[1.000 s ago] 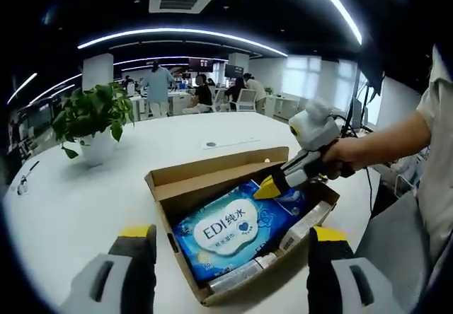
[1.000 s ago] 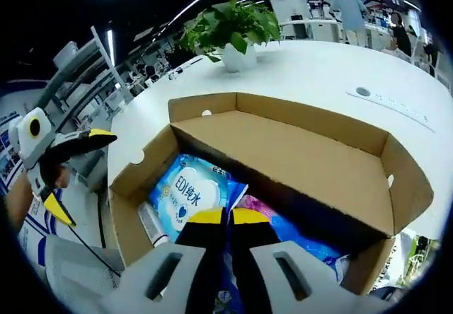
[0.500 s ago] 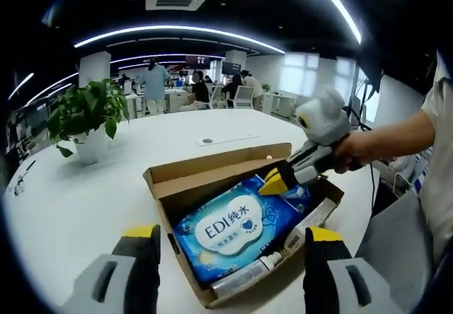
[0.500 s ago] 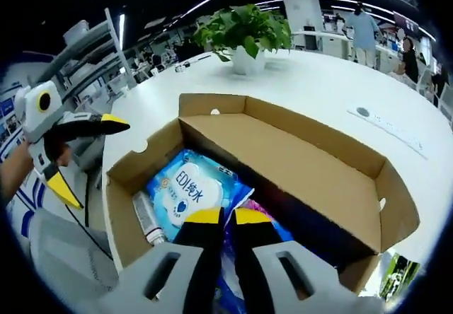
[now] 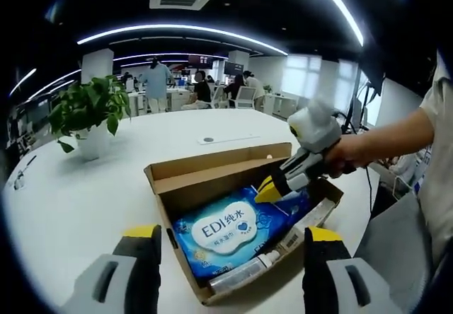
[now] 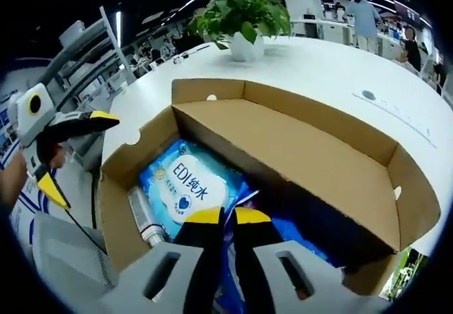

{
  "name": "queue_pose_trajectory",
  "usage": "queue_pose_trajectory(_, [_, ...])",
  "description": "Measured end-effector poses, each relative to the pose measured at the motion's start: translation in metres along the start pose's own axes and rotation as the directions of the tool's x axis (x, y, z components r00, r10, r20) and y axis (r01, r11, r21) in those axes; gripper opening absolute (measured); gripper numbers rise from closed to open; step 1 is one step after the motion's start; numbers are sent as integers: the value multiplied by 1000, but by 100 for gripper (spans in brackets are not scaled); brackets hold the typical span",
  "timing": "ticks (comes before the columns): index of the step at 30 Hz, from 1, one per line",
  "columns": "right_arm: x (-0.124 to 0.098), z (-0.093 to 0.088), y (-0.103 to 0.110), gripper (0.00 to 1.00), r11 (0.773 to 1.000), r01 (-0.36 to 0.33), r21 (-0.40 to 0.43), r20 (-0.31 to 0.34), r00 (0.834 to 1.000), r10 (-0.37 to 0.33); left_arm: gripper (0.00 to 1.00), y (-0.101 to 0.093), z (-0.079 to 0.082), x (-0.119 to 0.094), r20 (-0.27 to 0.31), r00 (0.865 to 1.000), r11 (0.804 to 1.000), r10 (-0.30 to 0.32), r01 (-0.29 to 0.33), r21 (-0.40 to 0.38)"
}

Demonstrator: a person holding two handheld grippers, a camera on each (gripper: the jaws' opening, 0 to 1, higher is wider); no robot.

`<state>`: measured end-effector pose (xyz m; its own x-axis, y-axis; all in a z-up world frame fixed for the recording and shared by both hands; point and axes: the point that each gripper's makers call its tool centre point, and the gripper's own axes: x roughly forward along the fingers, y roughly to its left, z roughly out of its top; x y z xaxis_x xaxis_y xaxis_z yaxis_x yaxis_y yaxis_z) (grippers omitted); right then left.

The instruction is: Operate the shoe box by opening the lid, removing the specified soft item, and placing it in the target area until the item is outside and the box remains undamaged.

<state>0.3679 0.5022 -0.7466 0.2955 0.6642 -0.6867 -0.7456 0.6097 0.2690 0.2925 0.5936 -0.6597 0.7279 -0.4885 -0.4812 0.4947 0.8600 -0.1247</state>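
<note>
Your right gripper [image 6: 221, 217] has its yellow-tipped jaws pressed nearly together down inside the shoe box [image 6: 325, 151], at the edge of the blue wipes pack [image 6: 185, 187]; whether any of the wrapper is pinched between them you cannot tell from here. In the left gripper view that same gripper [image 5: 267, 188] reaches in over the pack [image 5: 230, 230] from the far right side, your hand [image 5: 338, 157] behind it. Your left gripper [image 5: 228, 236] hovers spread wide in front of the box [image 5: 212, 169], holding nothing. The lid is already folded back, so you are on the removal step: the soft pack lies flat on the box floor, with a slim tube [image 5: 244, 270] beside it along the near wall. Next you need a sure pinch on the pack's edge and a straight lift clear of the cardboard walls; steadying the box with the left gripper would probably keep it from dragging across the white table [image 5: 78, 201].
</note>
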Motion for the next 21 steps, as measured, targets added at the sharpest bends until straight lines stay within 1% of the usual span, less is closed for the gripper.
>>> queue_pose_trajectory(3, [-2,3,2,0,1000,3,8,3,1000,-3,84,1,1,0,0,1000,1000,6,-6,-7])
queue_pose_trajectory(7, [-12,10,3,0,999,2,53,36,999,-4,82,3,1,0,-9,1000,1000,14,-14,-11])
queue_pose_trajectory(10, [-18,15,1,0,998,9,60,57,998,-12,81,4,0,2,-19,1000,1000,16,-16,-16])
queue_pose_trajectory(13, [-26,16,2,0,998,16,59,68,997,-20,76,5,-1,5,-36,999,1000,21,-22,-19])
queue_pose_trajectory(18, [-39,18,0,0,998,24,63,86,996,-30,68,4,-7,13,-82,996,999,31,-33,-16])
queue_pose_trajectory(20, [-44,19,-3,0,998,35,48,93,995,-39,65,3,-9,16,-94,995,999,31,-34,-36])
queue_pose_trajectory(21, [-48,19,-4,0,998,44,41,97,994,-48,64,2,-10,19,-104,994,998,28,-34,-57])
